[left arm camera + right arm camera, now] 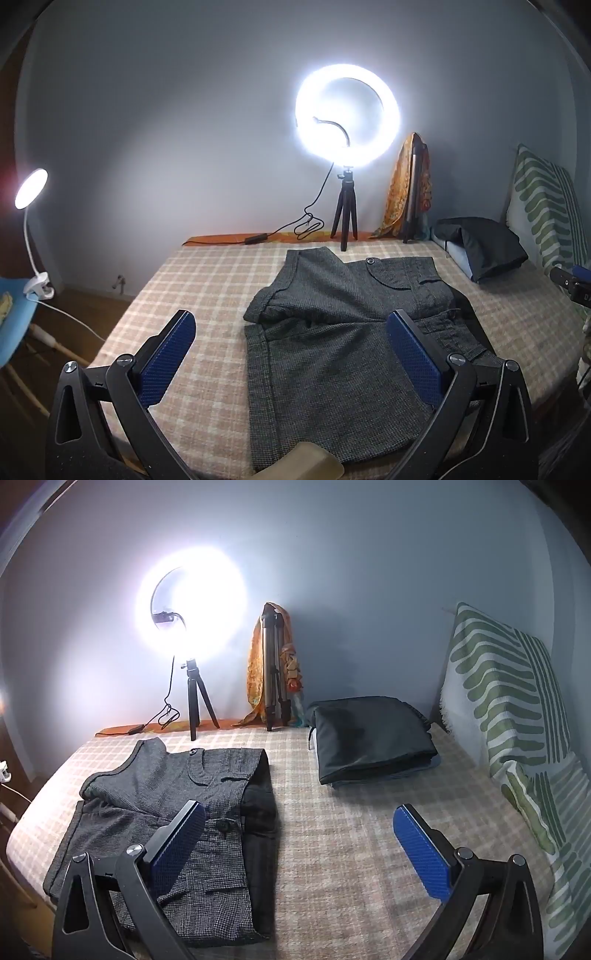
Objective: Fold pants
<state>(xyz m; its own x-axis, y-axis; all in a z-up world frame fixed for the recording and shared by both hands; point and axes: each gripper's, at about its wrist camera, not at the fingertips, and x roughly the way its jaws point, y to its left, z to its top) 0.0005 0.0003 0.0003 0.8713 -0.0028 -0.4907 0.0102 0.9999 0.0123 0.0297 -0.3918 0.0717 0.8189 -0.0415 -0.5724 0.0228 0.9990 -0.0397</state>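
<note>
Grey checked pants lie on the plaid bed cover, partly folded, one leg end turned back over the upper part. They also show in the right wrist view, with a dark lining along their right edge. My left gripper is open and empty, hovering above the pants' near half, its right finger over the cloth. My right gripper is open and empty, its left finger over the pants' right side, its right finger over bare bed cover.
A lit ring light on a small tripod stands at the bed's far edge with its cable. A folded tripod with an orange scarf leans on the wall. A folded dark garment stack lies far right. A green-striped pillow lines the right side. A clip lamp stands left.
</note>
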